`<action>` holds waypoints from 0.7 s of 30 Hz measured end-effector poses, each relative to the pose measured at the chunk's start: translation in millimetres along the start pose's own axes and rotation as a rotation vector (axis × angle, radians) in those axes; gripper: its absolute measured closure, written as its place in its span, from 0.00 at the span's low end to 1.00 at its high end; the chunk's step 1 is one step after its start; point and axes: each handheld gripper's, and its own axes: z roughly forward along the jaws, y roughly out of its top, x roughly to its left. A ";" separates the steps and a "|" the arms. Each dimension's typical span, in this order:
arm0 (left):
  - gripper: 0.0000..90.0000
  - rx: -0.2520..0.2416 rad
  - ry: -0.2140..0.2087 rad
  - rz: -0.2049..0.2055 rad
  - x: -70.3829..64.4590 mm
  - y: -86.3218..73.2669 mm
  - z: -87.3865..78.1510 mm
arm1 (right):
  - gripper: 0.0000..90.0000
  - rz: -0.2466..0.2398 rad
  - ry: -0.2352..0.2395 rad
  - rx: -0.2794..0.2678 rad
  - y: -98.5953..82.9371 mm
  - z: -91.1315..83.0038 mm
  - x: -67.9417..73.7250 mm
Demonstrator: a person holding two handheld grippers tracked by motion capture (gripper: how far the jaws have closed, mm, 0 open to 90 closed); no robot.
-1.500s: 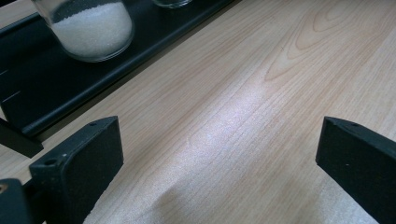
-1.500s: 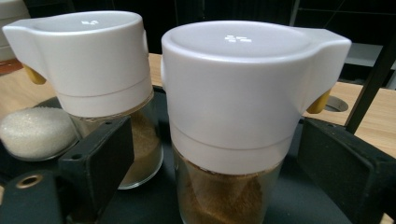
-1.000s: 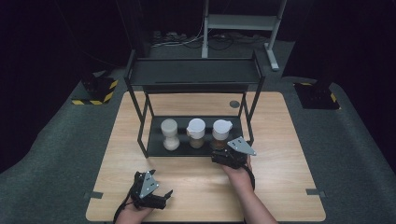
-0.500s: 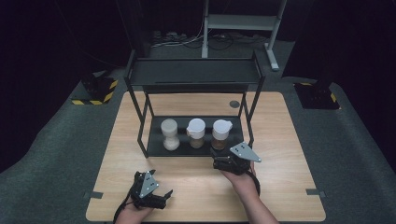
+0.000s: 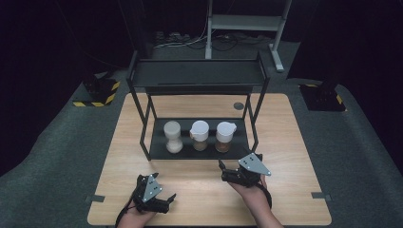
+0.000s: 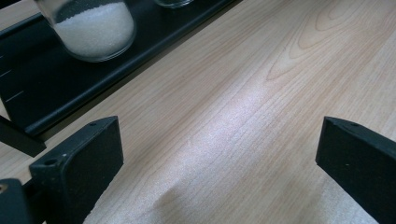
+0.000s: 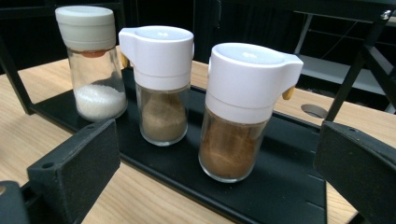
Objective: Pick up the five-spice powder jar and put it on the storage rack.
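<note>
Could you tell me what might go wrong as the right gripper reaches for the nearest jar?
The three jars stand close together on the black shelf, so the open right gripper closing on the brown jar could knock the middle jar over. The rack's leg beside that jar may also catch a jaw.

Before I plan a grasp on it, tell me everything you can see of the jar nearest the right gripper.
The brown-powder jar is a clear, glass-like cylinder roughly half full of reddish-brown powder, topped by a tall white plastic cap with a side spout and a small orange tab. It stands upright at the right end of the row on the black shelf tray, apart from the middle jar. The right gripper faces it with jaws wide open, not touching it.
</note>
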 end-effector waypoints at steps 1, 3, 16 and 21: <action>0.01 0.000 0.001 0.003 -0.2 0.0 0.1 | 0.00 -0.001 0.000 0.000 -0.6 -1.8 -0.2; 0.01 0.003 0.002 0.010 -0.7 0.1 0.1 | 0.00 -0.004 -0.002 0.002 -1.7 -5.3 -0.9; 0.01 0.003 0.009 0.014 -1.6 0.2 0.2 | 0.00 -0.071 -0.022 0.051 -22.7 -29.4 -0.5; 0.01 0.005 0.011 0.023 -2.3 0.3 0.3 | 0.00 -0.077 -0.036 0.070 -34.4 -35.8 -2.7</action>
